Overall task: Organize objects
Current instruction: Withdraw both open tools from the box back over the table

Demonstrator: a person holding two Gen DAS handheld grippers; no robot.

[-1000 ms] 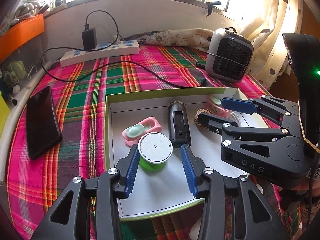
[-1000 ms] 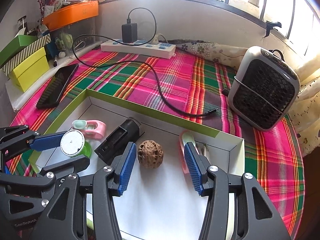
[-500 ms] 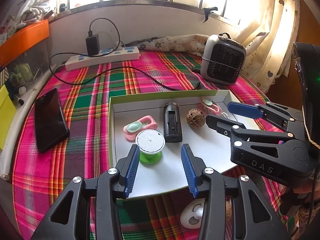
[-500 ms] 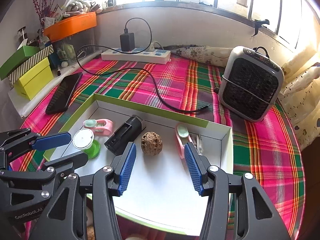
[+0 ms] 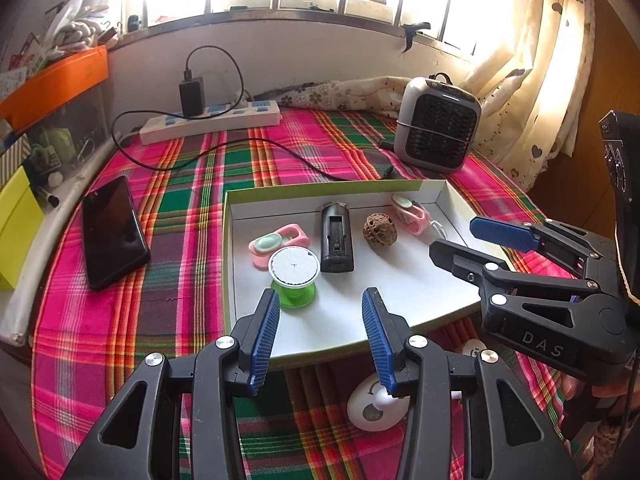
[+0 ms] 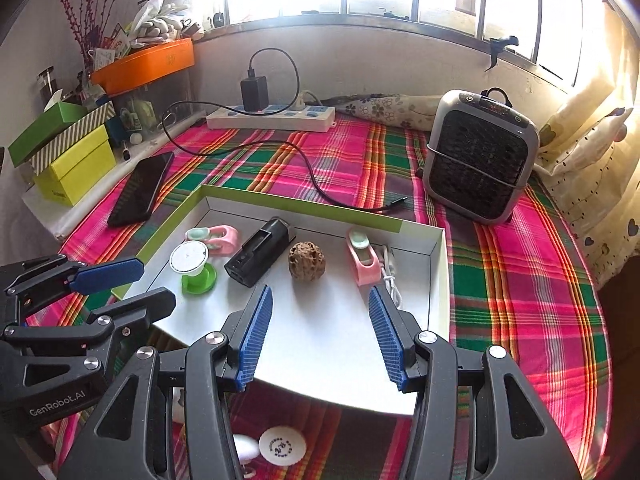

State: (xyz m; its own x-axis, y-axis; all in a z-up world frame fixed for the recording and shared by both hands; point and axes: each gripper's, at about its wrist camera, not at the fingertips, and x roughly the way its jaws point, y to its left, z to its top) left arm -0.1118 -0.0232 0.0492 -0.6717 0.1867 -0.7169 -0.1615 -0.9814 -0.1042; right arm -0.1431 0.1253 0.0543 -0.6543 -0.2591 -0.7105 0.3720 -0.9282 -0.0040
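- Left gripper (image 5: 320, 334): jaws apart, nothing between them, above the near edge of the shallow white box (image 5: 452, 196).
- Right gripper (image 6: 320, 328): jaws apart and empty, over the same near edge.
- In the box, left to right: green spool (image 5: 295, 272), pink clip (image 5: 276, 242), black battery case (image 5: 337, 238), walnut (image 5: 379, 230), second pink clip (image 5: 408, 212).
- Box lies on the plaid cloth (image 5: 120, 320); a phone (image 5: 114, 232) lies to its left.

- The shallow white tray (image 5: 236, 268) with a green rim lay flat, ahead of both pairs of fingers.
- A green spool (image 5: 294, 276) with a white top stood upright, just beyond the left fingers (image 5: 264, 334).
- A black rectangular device (image 5: 337, 238) lay flat mid-tray.
- A brown wrinkled nut (image 6: 307, 260) sat ahead of the right fingers (image 6: 256, 334).
- Two pink-and-mint clips (image 5: 276, 242) (image 6: 362, 258) lay flanking these.
- A white cord (image 6: 390, 270) lay beside the right clip.
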